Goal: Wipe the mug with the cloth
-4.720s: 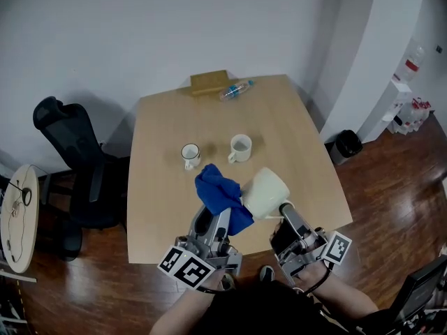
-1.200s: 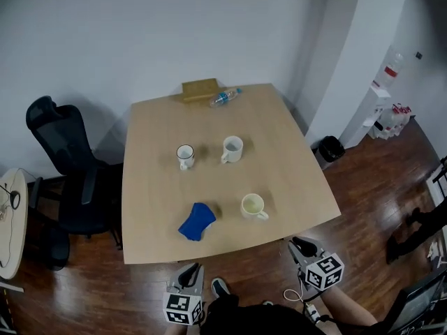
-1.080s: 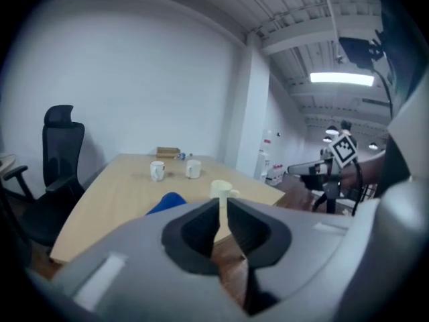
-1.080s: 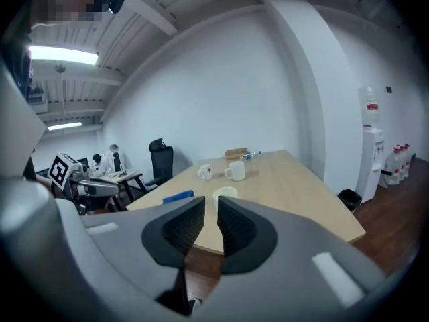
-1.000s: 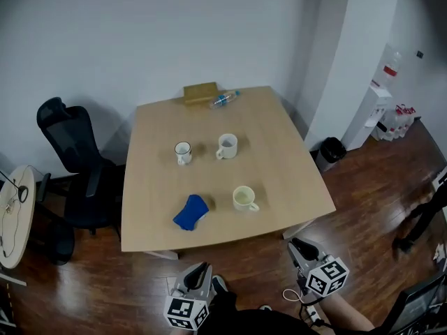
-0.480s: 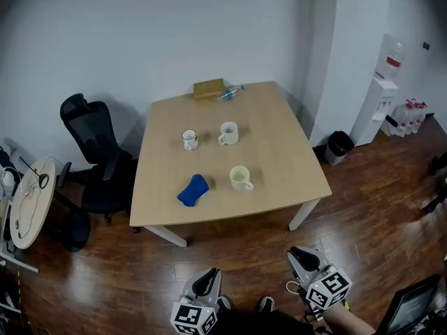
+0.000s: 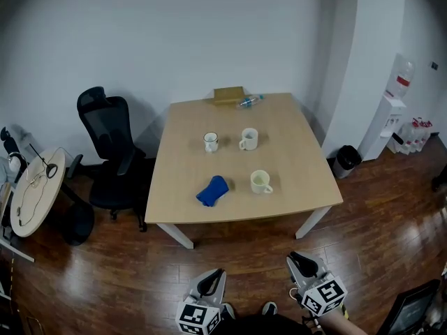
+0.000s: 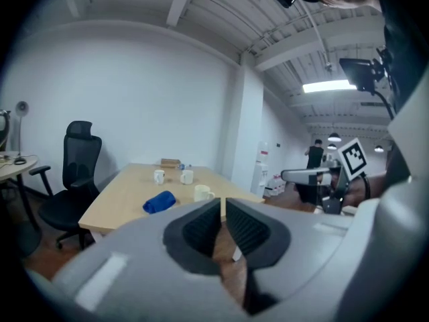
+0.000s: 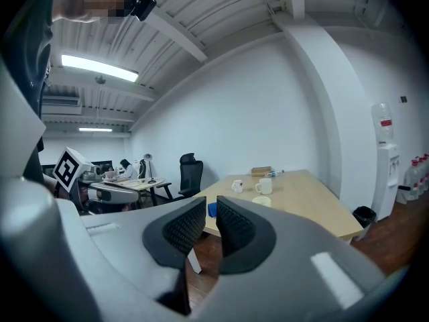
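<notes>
Mug (image 7: 260,181) near blue cloth (image 7: 212,190) on table (image 7: 307,187), left gripper (image 7: 216,276) empty, jaws almost together, right gripper (image 7: 297,259) empty, jaws just closing to a narrow gap.

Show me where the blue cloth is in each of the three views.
Head view: the cloth, mid-picture, on the table, left of the nearest mug.
Left gripper view: left of centre, on the table's near part.
Right gripper view: a small blue patch seen far off between the fingers.
Shared landmark: the black chair.

table (image 7: 307,180), blue cloth (image 7: 212,191), cream mug (image 7: 260,182) (upright), bottle (image 7: 249,102)
</notes>
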Available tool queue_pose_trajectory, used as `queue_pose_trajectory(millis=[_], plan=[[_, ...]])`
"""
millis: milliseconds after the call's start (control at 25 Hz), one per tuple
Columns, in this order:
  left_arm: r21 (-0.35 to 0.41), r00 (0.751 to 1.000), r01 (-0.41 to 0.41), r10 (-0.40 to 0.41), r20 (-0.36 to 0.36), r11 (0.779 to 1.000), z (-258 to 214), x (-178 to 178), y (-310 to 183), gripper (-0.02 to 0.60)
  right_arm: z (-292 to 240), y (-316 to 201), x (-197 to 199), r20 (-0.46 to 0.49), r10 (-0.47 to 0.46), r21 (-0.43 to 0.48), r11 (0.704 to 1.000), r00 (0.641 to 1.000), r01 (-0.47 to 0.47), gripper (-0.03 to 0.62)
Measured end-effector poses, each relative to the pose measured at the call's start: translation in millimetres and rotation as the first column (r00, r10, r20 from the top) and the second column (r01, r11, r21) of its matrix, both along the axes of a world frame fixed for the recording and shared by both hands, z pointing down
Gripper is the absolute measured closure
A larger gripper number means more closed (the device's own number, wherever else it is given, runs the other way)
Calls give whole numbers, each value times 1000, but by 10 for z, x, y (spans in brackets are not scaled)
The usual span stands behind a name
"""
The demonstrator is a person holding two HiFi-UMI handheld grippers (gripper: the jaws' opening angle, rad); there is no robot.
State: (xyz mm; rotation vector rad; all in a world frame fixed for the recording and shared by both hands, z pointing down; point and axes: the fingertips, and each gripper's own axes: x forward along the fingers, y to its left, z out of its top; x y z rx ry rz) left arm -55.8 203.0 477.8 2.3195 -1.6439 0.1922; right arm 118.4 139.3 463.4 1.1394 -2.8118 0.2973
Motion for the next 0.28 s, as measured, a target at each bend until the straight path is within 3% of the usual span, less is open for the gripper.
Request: queue_pose_trajectory(millis=[280], plan=[[4,1000,-14,14,-17,1000,-63,-91,22,558,-7,82,-156,-18,1,4,1000,1000,-1,540]])
